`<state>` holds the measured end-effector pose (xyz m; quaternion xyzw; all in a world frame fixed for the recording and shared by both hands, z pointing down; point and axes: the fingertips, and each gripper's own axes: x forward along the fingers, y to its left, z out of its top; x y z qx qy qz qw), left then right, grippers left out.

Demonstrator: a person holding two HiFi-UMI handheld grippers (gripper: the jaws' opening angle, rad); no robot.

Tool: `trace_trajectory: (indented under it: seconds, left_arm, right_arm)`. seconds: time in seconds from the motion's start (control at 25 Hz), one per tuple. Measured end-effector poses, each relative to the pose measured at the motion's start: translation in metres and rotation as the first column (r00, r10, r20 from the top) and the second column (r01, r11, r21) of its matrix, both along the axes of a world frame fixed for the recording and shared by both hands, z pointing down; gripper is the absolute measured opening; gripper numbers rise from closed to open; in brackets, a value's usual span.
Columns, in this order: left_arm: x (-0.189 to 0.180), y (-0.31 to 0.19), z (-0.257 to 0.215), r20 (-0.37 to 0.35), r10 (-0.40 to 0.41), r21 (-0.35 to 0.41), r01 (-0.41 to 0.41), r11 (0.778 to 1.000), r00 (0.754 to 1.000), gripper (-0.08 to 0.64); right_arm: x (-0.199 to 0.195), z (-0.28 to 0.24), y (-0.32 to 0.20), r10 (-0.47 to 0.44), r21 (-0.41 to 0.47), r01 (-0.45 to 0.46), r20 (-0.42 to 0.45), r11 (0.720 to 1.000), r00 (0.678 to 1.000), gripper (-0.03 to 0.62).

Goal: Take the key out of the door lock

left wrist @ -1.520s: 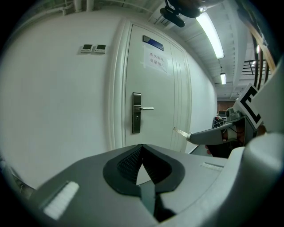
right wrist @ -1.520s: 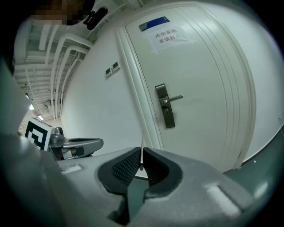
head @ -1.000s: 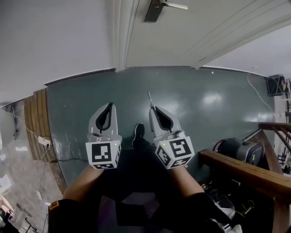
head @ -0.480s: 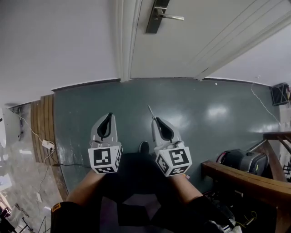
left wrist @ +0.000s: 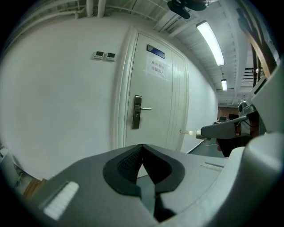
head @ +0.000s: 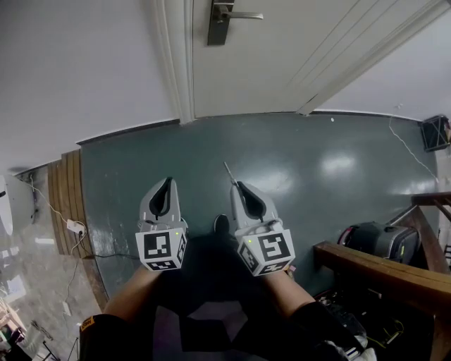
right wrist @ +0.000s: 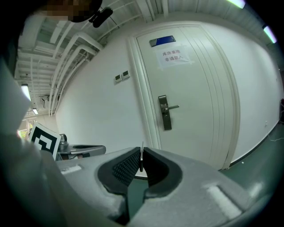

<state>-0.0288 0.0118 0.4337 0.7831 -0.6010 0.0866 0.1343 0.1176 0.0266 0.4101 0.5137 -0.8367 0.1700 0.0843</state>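
A white door [head: 282, 56] with a dark lock plate and lever handle [head: 217, 21] stands ahead, at the top of the head view. The handle [left wrist: 137, 112] shows in both gripper views, the lock plate [right wrist: 164, 113] well beyond the jaws. My right gripper [head: 236, 186] is shut on a thin metal key [head: 227, 171], whose blade sticks out forward past the tips. The key [right wrist: 141, 158] stands edge-on between the ribbed pads. My left gripper [head: 169, 181] hangs beside it over the floor, jaws shut with nothing in them. Both are well short of the door.
The floor [head: 296, 162] is teal-grey. A wooden rail [head: 380, 266] and a black bag [head: 377, 238] sit at the right. Wooden boards [head: 60, 197] with a power strip [head: 74, 227] and cable lie at the left. White wall [head: 77, 63] flanks the door frame.
Both grippers have drawn back from the door together, side by side, the key still in the right one. The door handle has slid left in the head view.
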Motion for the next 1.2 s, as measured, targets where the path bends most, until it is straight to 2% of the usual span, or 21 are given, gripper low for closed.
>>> trace_trajectory:
  seconds: [0.32,1.2]
  left_arm:
    - [0.007,0.009,-0.004,-0.003,0.015,0.013,-0.015,1.000,1.000,0.018]
    - [-0.004,0.017,-0.005,-0.018,0.054,0.017,-0.054,0.998,0.998,0.018]
  right_arm:
    - [0.001,-0.005,0.013,-0.001,0.018,0.001,-0.005,1.000,1.000,0.015]
    - [-0.009,-0.010,0.026,0.039,0.021,-0.039,-0.002,0.999,0.999,0.015]
